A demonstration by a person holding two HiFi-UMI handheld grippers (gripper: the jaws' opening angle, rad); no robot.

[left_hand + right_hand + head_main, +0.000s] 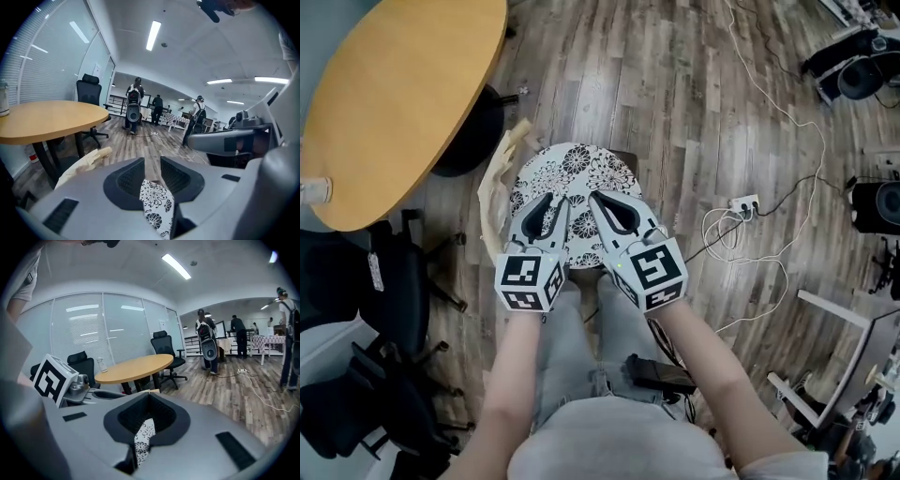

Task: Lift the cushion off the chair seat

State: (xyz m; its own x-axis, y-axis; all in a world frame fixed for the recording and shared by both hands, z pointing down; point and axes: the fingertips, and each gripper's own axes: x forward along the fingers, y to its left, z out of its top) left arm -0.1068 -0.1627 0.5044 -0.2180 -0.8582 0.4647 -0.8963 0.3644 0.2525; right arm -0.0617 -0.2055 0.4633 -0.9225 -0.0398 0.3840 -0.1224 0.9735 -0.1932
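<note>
Floral cushion [574, 167] lies flat on the chair seat [625, 157], and over the cushion's near half I note the left gripper [555, 199] with jaws slightly parted on nothing, the right gripper [598, 199] alongside with tips together, and the round wooden table [403, 94] left of the cushion.

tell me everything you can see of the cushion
The cushion is round, white with a black flower print, and looks like fabric. It lies flat on the chair seat beside the table, just ahead of the person's knees. The left gripper and right gripper are over its near half; whether they touch it cannot be told.
</note>
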